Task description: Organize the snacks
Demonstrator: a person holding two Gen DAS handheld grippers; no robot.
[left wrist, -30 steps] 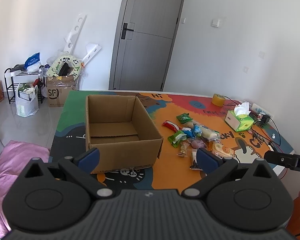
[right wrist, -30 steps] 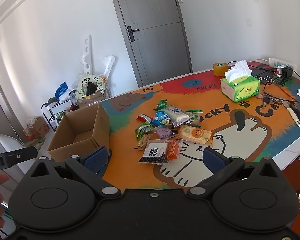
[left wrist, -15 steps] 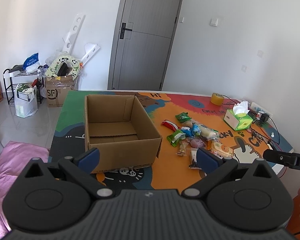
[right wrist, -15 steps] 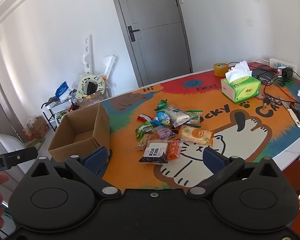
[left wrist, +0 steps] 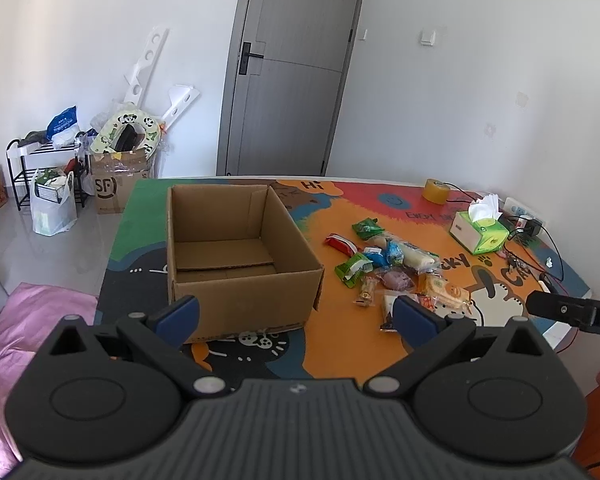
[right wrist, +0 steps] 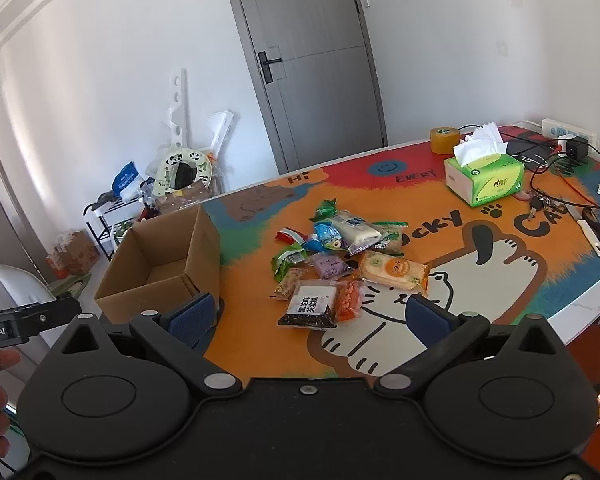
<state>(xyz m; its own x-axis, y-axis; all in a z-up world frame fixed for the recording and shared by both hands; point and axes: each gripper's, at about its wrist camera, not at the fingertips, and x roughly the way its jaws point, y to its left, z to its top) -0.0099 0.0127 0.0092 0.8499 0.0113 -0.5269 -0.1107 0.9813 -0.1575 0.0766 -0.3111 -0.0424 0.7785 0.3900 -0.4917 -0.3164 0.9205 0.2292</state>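
An empty open cardboard box (left wrist: pixel 236 256) (right wrist: pixel 160 256) stands on the left part of the colourful table mat (left wrist: pixel 340 344). To its right lies a loose pile of snack packets (left wrist: pixel 388 264) (right wrist: pixel 340 256), among them a black-and-white packet (right wrist: pixel 310 306) and an orange-labelled biscuit pack (right wrist: pixel 394 270). My left gripper (left wrist: pixel 296 316) is open, held above the table's near edge in front of the box. My right gripper (right wrist: pixel 308 314) is also open, hovering just short of the black-and-white packet. Neither holds anything.
A green tissue box (right wrist: pixel 484 178), a tape roll (right wrist: pixel 444 140), a power strip with cables (right wrist: pixel 564 136) and keys (right wrist: pixel 540 204) occupy the table's far right. A grey door (left wrist: pixel 288 68), a shoe rack (left wrist: pixel 24 176) and boxes stand beyond. A pink cushion (left wrist: pixel 28 332) lies at the left.
Both grippers have drifted only slightly; the left wrist view rose a little. Nothing on the table has moved.
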